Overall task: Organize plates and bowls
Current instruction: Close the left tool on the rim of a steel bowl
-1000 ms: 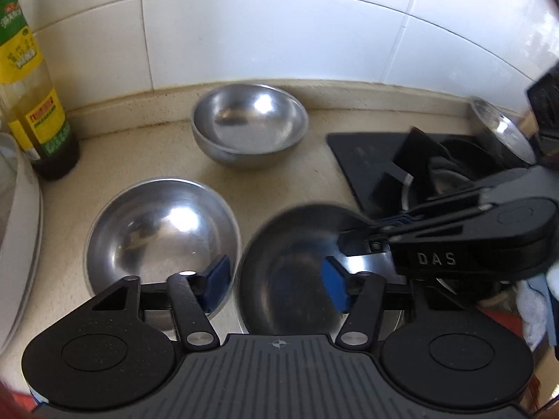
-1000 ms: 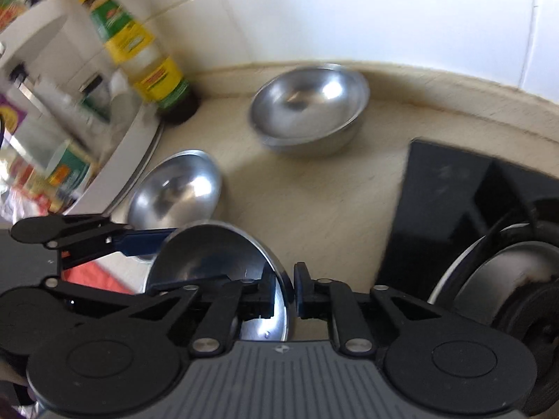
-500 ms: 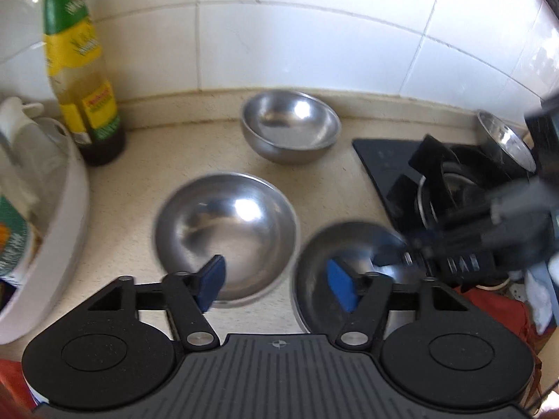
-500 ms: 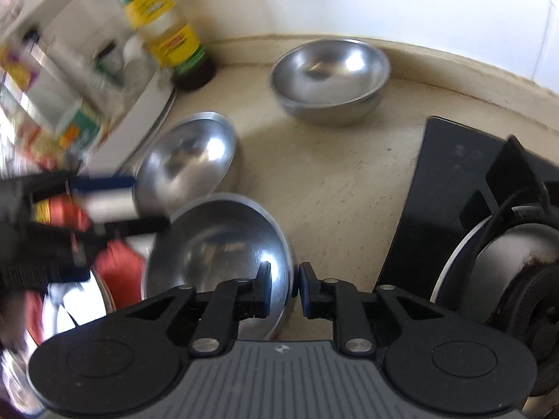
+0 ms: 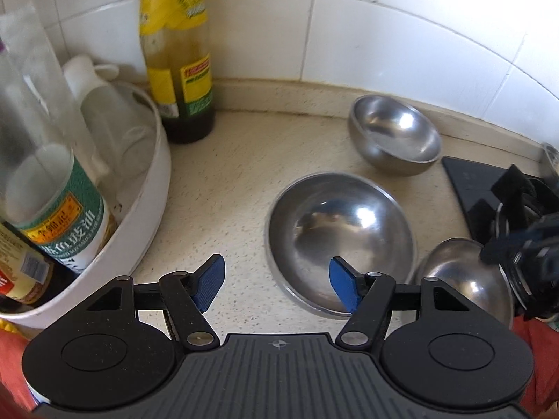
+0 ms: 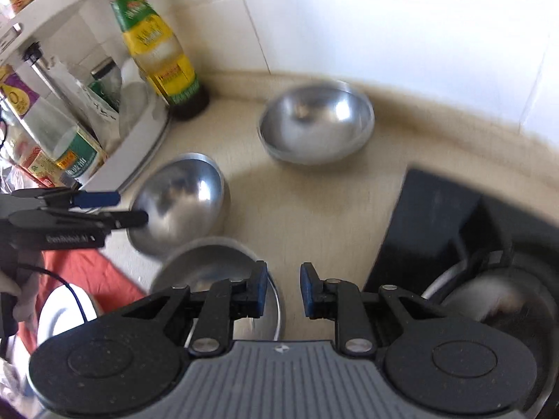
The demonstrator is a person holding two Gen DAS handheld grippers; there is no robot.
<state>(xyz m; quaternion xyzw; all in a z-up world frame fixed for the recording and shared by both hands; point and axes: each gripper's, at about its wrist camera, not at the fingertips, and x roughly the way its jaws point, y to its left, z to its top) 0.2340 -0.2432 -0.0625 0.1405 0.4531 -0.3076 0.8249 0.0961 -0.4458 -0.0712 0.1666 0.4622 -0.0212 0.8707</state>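
Note:
Three steel bowls sit on the beige counter. The far bowl [image 5: 396, 134] [image 6: 314, 129] is by the tiled wall. The middle bowl [image 5: 340, 241] [image 6: 181, 206] lies in front of it. The near bowl [image 5: 461, 279] [image 6: 209, 269] is at the counter's front. My left gripper [image 5: 276, 286] [image 6: 118, 208] is open and holds nothing, and its right pad hangs over the middle bowl's near rim. My right gripper [image 6: 283, 289] [image 5: 503, 248] is above the near bowl's right rim. Its jaws are slightly apart and the pads are off the rim.
A tall oil bottle [image 5: 178, 70] stands in the corner beside a white tray [image 5: 153, 188] of bottles. The black stove [image 5: 489, 195] with a pot [image 6: 496, 307] is on the right. A red cloth [image 6: 80, 272] and a white plate [image 6: 59, 314] lie at the front left.
My left gripper swung left, away from the near bowl, and its jaws widened. My right gripper let go of the near bowl's rim and lifted a little.

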